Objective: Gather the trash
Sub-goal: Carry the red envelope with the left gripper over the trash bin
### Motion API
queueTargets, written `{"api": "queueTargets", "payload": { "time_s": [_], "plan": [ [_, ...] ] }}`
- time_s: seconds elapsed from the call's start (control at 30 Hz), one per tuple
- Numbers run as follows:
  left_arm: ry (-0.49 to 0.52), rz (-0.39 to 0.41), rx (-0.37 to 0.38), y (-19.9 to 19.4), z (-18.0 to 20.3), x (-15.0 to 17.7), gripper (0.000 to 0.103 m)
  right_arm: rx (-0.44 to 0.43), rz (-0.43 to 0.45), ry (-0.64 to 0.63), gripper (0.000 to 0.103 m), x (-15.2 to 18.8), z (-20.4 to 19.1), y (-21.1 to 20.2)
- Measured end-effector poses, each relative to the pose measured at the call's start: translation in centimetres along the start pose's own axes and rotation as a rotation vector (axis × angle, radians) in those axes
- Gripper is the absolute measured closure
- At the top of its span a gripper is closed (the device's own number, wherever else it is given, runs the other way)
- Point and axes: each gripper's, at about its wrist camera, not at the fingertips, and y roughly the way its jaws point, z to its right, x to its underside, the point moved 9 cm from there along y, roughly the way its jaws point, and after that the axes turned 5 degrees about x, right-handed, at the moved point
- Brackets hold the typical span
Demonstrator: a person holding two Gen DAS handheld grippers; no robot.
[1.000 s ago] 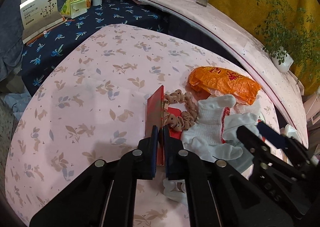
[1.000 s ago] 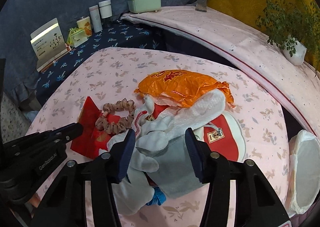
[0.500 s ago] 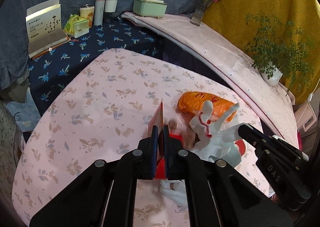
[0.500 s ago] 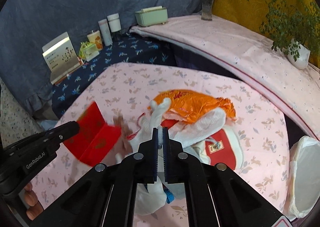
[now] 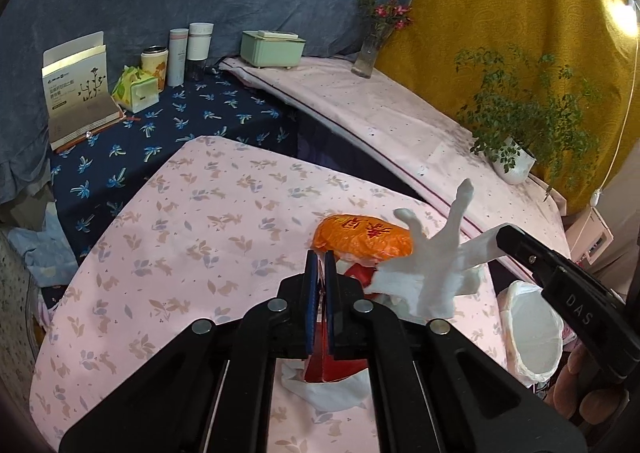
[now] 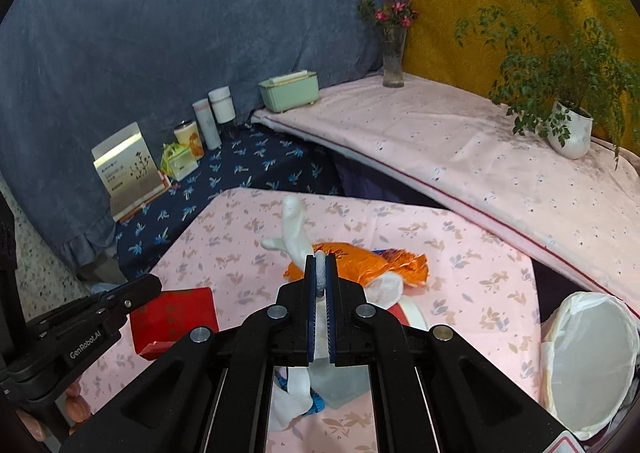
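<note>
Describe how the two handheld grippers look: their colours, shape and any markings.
Both are matte black plastic with silver screws and thin blue pads inside two flat fingers. The left gripper reads "GenRobot.AI" in white; the right gripper reads "DAS". No cables show.

Two grippers, left [image 5: 319,267] and right [image 6: 320,273]; one glove [image 5: 432,269]; one red envelope [image 6: 174,319]; one orange bag [image 5: 362,236]; one bin [image 6: 588,357]; two plants [image 6: 568,129] [image 6: 392,65].

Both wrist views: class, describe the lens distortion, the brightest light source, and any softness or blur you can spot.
Left wrist view: the fisheye bows the long pink shelf into a curve; dark corners; a bright lamp glare at upper right; the white glove is slightly soft. Right wrist view: same bowing and dark rim, even light, no glare.
</note>
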Motion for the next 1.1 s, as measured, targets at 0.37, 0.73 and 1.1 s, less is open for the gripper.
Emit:
{"api": "queueTargets", "payload": {
  "time_s": [0.37, 0.73, 1.1],
  "plan": [
    [0.043, 0.017, 0.082, -0.5, 5.5, -1.3, 0.1, 0.048, 0.076, 0.057, 0.099, -2.4, 5.4, -3.6],
    [0.123, -0.02, 0.204, 1.1, 14.5, -1.1, 0.1, 0.178, 0.105, 0.162, 0.099, -1.7, 15.0, -6.3],
    [0.223, -0.111, 0.328, 4.8, 25.0, 2.7, 0.1, 0.311, 0.066, 0.279, 0.099, 2.4, 25.2, -7.8]
  ]
}}
